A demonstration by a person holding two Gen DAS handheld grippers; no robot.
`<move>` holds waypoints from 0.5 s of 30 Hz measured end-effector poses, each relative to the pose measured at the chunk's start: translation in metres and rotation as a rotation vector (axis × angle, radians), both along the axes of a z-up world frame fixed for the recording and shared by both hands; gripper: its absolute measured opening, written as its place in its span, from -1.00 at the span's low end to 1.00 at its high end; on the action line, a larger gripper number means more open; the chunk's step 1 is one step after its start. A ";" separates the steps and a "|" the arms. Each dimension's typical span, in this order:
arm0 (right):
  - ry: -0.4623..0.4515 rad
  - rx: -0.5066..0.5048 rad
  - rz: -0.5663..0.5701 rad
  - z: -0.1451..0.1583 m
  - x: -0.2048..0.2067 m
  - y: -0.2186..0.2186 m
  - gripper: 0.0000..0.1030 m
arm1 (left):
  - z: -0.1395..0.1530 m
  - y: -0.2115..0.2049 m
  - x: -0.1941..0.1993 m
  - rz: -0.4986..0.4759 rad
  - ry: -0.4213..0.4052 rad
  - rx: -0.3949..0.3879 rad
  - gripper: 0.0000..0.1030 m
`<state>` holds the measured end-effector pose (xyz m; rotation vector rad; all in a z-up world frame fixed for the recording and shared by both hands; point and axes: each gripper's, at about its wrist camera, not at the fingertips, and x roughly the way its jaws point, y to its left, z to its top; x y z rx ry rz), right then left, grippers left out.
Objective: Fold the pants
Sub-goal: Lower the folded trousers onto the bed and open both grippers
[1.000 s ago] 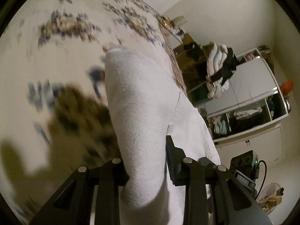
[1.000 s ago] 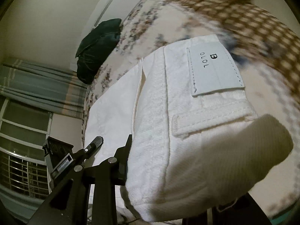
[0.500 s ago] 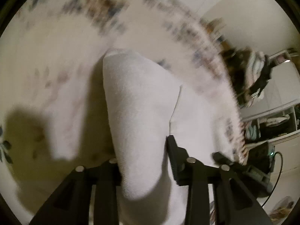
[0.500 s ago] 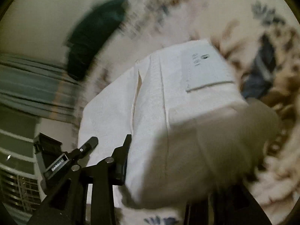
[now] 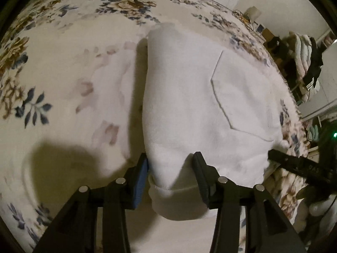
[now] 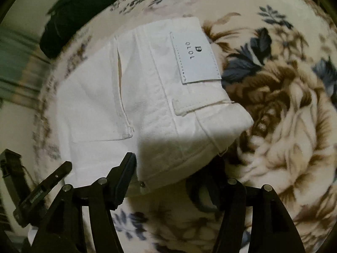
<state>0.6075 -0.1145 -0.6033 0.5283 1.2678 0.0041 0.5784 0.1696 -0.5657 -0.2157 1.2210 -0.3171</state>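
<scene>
White pants [image 5: 189, 105] lie folded on the floral bed cover [image 5: 63, 73], back pocket up. My left gripper [image 5: 170, 168] has its fingers spread on either side of the fold's near edge, with cloth between them but not pinched. In the right wrist view the pants [image 6: 137, 105] show the waistband and a white brand patch [image 6: 195, 52]. My right gripper [image 6: 166, 172] is open at their near edge, the cloth lying loose on the bed between and beyond the fingers. The other gripper shows at the edge of each view, at right [image 5: 294, 162] and at lower left [image 6: 42, 189].
A dark green pillow [image 6: 73, 10] lies at the far end of the bed. Shelves with heaped clothes [image 5: 305, 48] stand beyond the bed's right side. A curtained window is at the left of the right wrist view.
Both grippers carried the pants down onto the bed and opened. The right one has let go of the waistband; the folded pants now lie flat.
</scene>
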 end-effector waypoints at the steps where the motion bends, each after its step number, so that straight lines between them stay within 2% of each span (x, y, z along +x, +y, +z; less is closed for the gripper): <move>1: 0.002 -0.025 0.014 0.000 0.001 0.003 0.28 | -0.001 0.001 0.000 0.003 0.002 0.004 -0.10; 4: 0.009 -0.087 0.043 0.006 0.004 0.012 0.34 | 0.010 0.001 0.003 0.023 0.023 0.037 -0.10; 6: 0.006 -0.135 0.038 0.021 0.005 0.018 0.50 | 0.031 -0.007 -0.001 0.025 -0.002 0.098 -0.13; 8: -0.028 -0.228 0.035 0.043 -0.002 0.024 0.92 | 0.049 -0.012 -0.007 0.034 -0.035 0.126 -0.11; 10: -0.072 -0.303 0.026 0.069 -0.008 0.032 1.00 | 0.068 -0.020 -0.017 0.052 -0.054 0.194 0.12; 12: -0.106 -0.380 0.022 0.093 -0.021 0.038 1.00 | 0.085 -0.026 -0.027 0.064 -0.074 0.247 0.66; 15: -0.138 -0.448 0.012 0.135 -0.036 0.046 1.00 | 0.121 -0.033 -0.052 0.086 -0.122 0.273 0.79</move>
